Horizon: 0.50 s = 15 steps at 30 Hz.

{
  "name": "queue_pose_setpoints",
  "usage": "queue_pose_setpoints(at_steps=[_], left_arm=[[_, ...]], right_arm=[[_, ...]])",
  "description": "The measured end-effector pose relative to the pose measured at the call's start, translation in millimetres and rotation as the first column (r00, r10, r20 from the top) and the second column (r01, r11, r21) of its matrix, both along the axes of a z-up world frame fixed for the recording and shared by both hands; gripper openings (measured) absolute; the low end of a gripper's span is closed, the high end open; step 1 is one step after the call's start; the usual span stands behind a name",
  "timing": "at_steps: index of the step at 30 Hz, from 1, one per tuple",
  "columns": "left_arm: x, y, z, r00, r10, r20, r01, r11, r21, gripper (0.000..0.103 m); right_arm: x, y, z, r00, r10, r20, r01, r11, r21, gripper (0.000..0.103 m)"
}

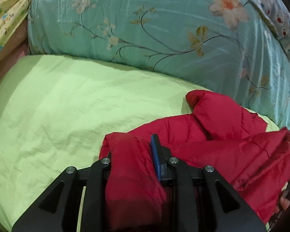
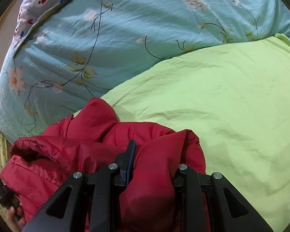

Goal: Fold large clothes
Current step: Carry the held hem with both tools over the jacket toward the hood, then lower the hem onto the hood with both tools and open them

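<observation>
A red puffer jacket [image 1: 222, 135] lies bunched on the light green sheet [image 1: 67, 106], stretched between both grippers. My left gripper [image 1: 133, 154] is shut on a thick fold of the jacket; its right blue-padded finger [image 1: 156, 154] shows, the left one is buried in fabric. In the right wrist view the jacket [image 2: 87, 135] fills the lower left. My right gripper [image 2: 154, 154] is shut on another fold; its left blue-padded finger [image 2: 130, 154] shows, the right one is covered by cloth.
A bulky teal floral quilt [image 1: 145, 19] is piled along the far side of the bed, also in the right wrist view [image 2: 106, 38]. A grey patterned pillow [image 2: 38, 0] sits above it. A yellow patterned cloth [image 1: 5, 9] hangs far left. The green sheet [image 2: 232, 106] extends right.
</observation>
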State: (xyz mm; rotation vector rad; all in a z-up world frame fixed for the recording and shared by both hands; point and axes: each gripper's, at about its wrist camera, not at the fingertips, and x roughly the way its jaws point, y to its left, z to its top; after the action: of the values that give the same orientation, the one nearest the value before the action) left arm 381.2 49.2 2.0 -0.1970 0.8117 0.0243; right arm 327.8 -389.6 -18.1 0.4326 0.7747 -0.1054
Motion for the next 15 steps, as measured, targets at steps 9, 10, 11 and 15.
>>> queue_pose_setpoints(at_steps=[9,10,11,15], left_arm=[[-90.5,2.2,52.9,0.988,-0.05,0.145,0.048,0.999,0.015,0.039],[-97.5,0.3,55.0,0.986,-0.062,0.154,0.061,0.998,0.013,0.039],[-108.4,-4.1,56.9,0.983,-0.087,0.16,0.087,0.996,0.01,0.039],[-127.5,-35.2,47.1,0.966,-0.225,0.125,0.225,0.974,0.012,0.039]], right_arm=[[4.0,5.3,0.1,1.0,0.003,0.001,-0.003,0.999,-0.047,0.023],[4.4,5.5,0.4,1.0,0.003,0.0,-0.003,0.999,-0.051,0.023],[4.8,5.8,0.7,1.0,0.003,0.0,-0.003,0.999,-0.054,0.023],[5.1,6.8,0.7,1.0,0.005,0.002,-0.004,0.998,-0.064,0.023]])
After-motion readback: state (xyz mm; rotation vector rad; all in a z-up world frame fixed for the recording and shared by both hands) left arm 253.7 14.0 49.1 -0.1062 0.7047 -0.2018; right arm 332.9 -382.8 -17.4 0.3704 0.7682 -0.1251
